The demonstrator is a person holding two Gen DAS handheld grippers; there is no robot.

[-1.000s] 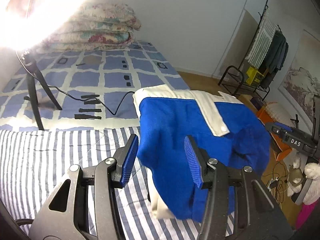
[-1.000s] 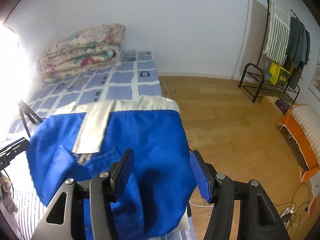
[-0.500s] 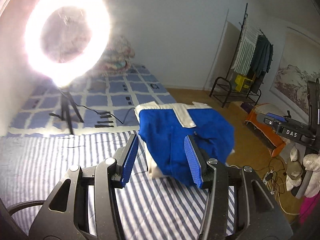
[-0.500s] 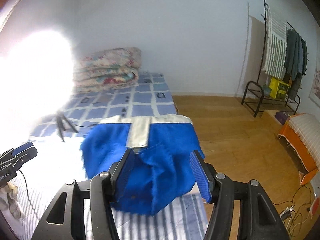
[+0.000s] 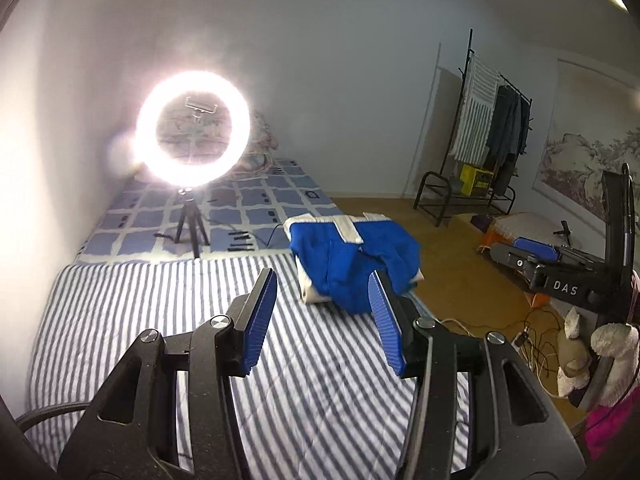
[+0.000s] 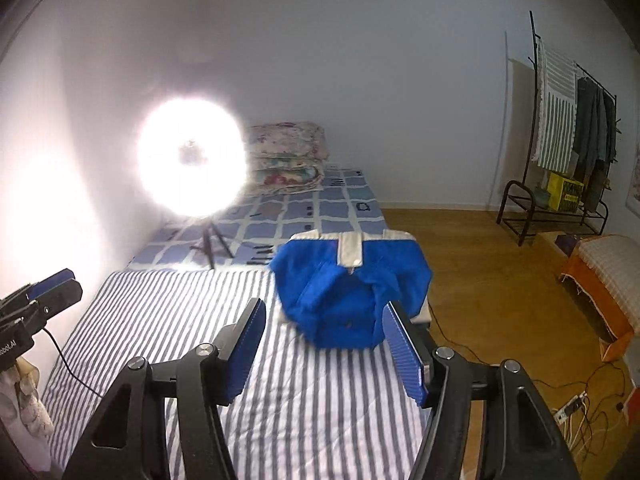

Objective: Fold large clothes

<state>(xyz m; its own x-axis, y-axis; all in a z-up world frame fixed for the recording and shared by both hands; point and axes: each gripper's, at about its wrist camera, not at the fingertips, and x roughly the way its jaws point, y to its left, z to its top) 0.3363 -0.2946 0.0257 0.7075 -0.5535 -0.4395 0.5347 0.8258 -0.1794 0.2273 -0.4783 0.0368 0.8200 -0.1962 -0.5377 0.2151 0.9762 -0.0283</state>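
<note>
- Left gripper [image 5: 320, 318]: jaws apart, nothing btw the blue pads; it hangs above the striped sheet [image 5: 160, 320], touching nothing.
- Right gripper [image 6: 326, 344]: jaws are opening, also nothing btw them, above the same sheet.
- Blue garment [image 5: 352, 264] w/ white trim lies folded in a bundle on the bed, at the right edge, where striped sheet meets the checked sheet [image 5: 256, 200]. In left view it is at approx 1 o'clock from the gripper, well apart; in right view [image 6: 352, 292] at approx 12–1 o'clock, partly behind the right finger.
- Ring light [image 5: 193, 129] on tripod stands on the checked sheet, approx 10–11 o'clock in both views.
- Only left view shows: phone clamp inside the ring, the right gripper from the side [image 5: 536, 256] at 3 o'clock, plush toys [image 5: 592, 356] lower right, a wall painting [image 5: 580, 168].
- Only right view shows clearly: folded floral quilt [image 6: 286, 156] at the bed's head (in left view mostly lost in the glare), and the left gripper from the side [image 6: 40, 300] at 9 o'clock.
- Both views: clothes rack [image 6: 568, 140] at 2 o'clock, wood floor [image 6: 500, 280].
</note>
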